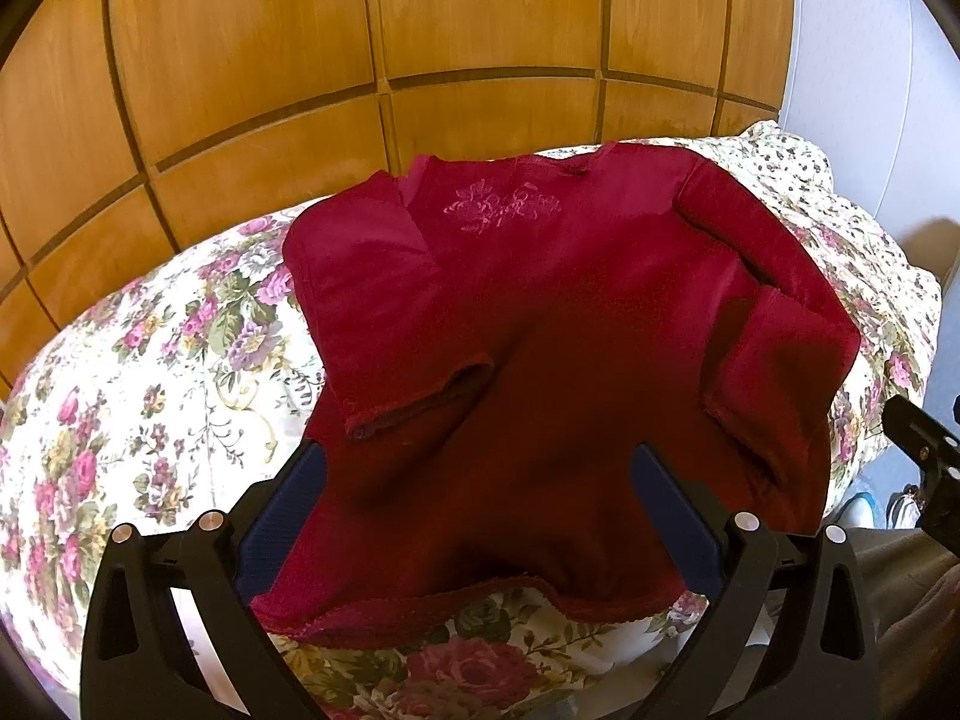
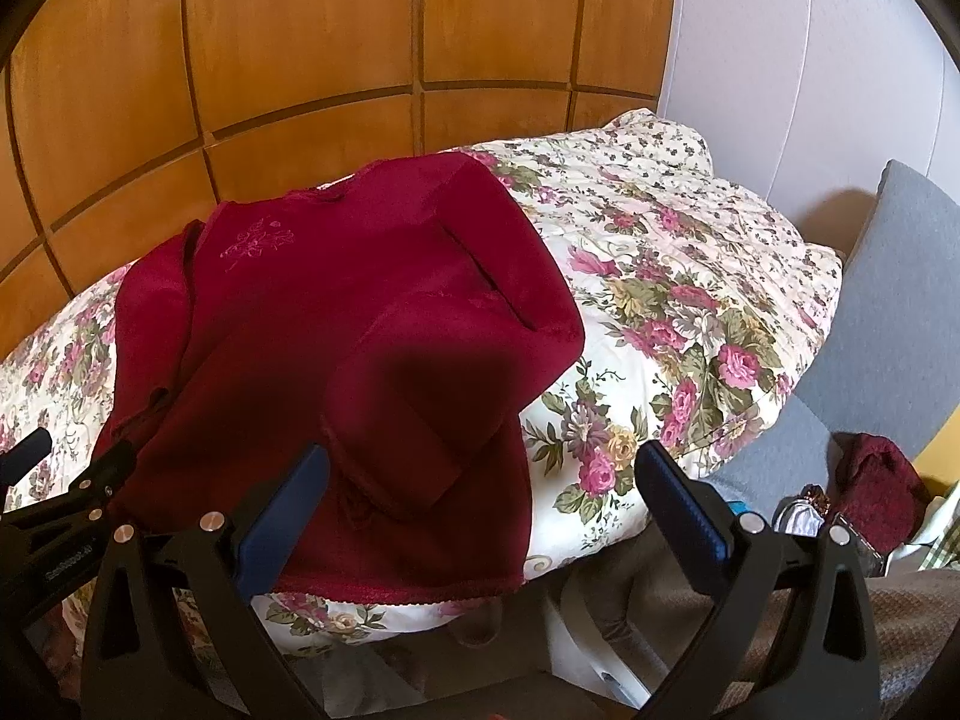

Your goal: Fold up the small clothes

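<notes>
A dark red long-sleeved top [image 1: 540,312] with pale floral embroidery on the chest lies face up on a floral quilt [image 1: 150,372]. Both sleeves are folded in over the body. My left gripper [image 1: 480,474] is open, its blue pads straddling the lower part of the top near the hem, holding nothing. My right gripper [image 2: 480,474] is open over the top's [image 2: 336,324] lower right corner and the quilt [image 2: 672,276] beside it, holding nothing. The right gripper's black body shows at the right edge of the left wrist view [image 1: 924,456].
A wooden panelled wall [image 1: 420,30] stands behind the bed. A white wall [image 2: 780,60] and a grey cushion [image 2: 888,312] are on the right. A dark red knitted item [image 2: 876,486] and clutter lie low at the right beside the bed.
</notes>
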A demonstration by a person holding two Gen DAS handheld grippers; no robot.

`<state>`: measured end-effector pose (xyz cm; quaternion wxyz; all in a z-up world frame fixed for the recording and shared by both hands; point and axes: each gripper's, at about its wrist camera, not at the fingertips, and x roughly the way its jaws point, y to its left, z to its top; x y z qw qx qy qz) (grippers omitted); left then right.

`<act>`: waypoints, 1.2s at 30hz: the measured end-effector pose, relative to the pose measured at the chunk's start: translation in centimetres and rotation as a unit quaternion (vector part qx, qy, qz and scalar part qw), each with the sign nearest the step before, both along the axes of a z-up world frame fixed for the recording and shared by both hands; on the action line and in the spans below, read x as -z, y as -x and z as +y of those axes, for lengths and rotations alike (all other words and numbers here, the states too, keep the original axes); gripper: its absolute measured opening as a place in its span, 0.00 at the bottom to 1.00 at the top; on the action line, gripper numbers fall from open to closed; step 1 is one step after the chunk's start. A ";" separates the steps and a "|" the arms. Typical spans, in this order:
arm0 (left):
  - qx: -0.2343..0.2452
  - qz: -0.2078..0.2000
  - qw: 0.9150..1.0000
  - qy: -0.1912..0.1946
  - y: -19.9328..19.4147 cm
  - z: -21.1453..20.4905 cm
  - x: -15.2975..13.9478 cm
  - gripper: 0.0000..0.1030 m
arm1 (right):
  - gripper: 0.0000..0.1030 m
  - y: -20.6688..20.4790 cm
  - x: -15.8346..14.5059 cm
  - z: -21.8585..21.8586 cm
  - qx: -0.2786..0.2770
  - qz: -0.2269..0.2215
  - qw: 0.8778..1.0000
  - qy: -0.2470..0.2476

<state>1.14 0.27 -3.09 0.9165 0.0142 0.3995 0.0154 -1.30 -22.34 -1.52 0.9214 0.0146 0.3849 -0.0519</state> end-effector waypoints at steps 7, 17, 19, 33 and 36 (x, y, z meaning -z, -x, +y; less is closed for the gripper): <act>0.014 0.013 1.000 0.004 -0.5 0.2 0.4 0.97 | 0.98 -0.2 0.0 0.1 -0.011 0.000 1.000 -0.012; 0.029 0.043 0.998 0.037 -3.4 2.7 1.8 0.97 | 0.98 -2.5 -0.7 1.2 -0.071 0.033 0.997 -0.006; 0.018 0.046 0.998 0.032 -4.6 3.8 2.3 0.97 | 0.98 -3.7 -0.7 1.8 -0.086 0.058 0.994 0.030; 0.019 0.029 0.994 0.102 -10.4 7.9 3.3 0.97 | 0.98 -16.3 1.6 0.6 -0.132 0.117 0.975 0.139; 0.039 0.043 0.996 0.071 -11.8 6.3 4.1 0.84 | 0.98 -16.7 2.4 -0.3 -0.139 0.149 0.976 0.074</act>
